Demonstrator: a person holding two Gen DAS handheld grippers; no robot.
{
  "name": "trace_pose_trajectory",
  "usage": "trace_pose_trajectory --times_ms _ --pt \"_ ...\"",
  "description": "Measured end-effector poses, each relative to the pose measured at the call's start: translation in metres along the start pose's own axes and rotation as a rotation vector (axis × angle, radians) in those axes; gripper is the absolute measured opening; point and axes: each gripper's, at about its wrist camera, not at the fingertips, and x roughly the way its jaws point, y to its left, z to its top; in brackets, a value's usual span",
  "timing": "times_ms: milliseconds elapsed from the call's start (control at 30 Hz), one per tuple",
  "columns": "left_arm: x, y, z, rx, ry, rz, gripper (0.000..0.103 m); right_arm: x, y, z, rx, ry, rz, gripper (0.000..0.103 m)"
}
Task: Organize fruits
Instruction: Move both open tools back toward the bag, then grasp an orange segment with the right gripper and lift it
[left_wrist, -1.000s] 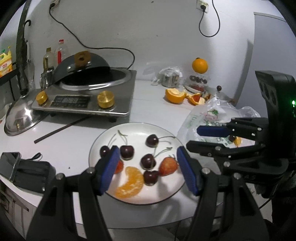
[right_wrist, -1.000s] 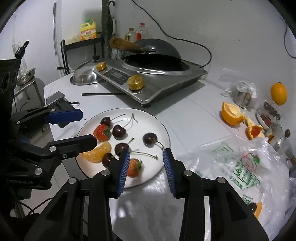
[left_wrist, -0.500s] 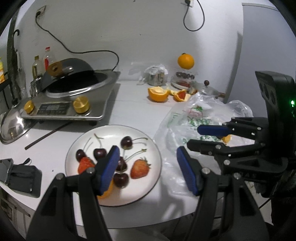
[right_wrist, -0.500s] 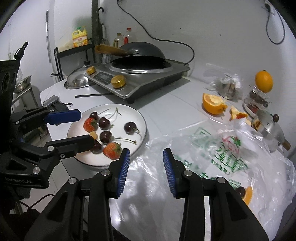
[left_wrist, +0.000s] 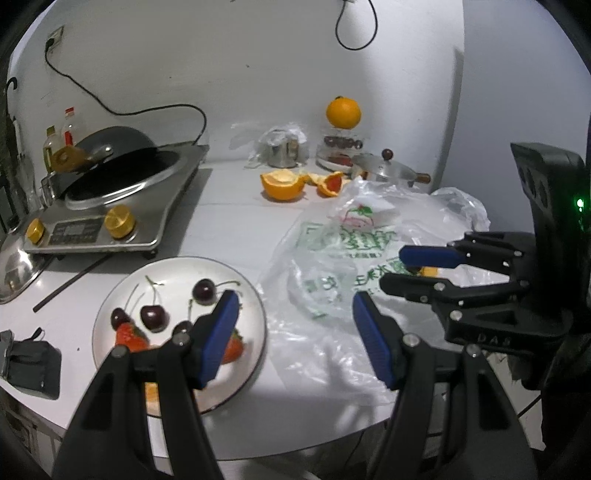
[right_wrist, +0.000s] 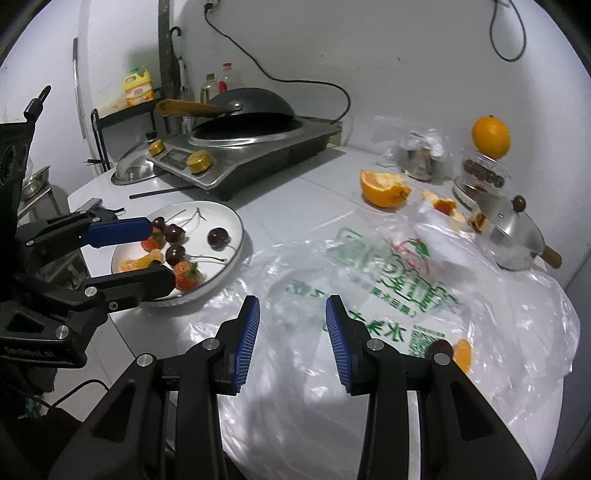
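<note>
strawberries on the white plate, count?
2 on the white round plate: red strawberry at the near rim, another behind the left gripper finger. More may be hidden.

Green Chinese characters and a QR code print the plastic bag (right_wrist: 388, 295) before me; "DAS" marks my right gripper (left_wrist: 493, 338).

Both views are dim and cool-toned, with black fisheye vignetting and bowed edges. Glare streaks the crumpled clear plastic bag (right_wrist: 424, 295); soft shadows darken the near edge of the white table (left_wrist: 236, 221). Detail is slightly blurred throughout.
</note>
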Motion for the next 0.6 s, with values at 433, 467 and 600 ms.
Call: trace_pose_trajectory --times_ms 433,467,600 --pt "0.012 -0.036 0.004 0.035 0.019 -0.013 0.066 -0.018 -0.036 -0.022 0.044 -0.007 -0.021 0.039" --pt "0.014 -0.039 0.004 0.039 0.022 -0.015 0.066 -0.019 -0.04 -0.025 0.049 -0.006 -0.023 0.039" --pt "0.019 -0.051 0.004 0.048 0.03 -0.023 0.066 -0.022 -0.052 -0.033 0.065 -0.001 -0.033 0.039"
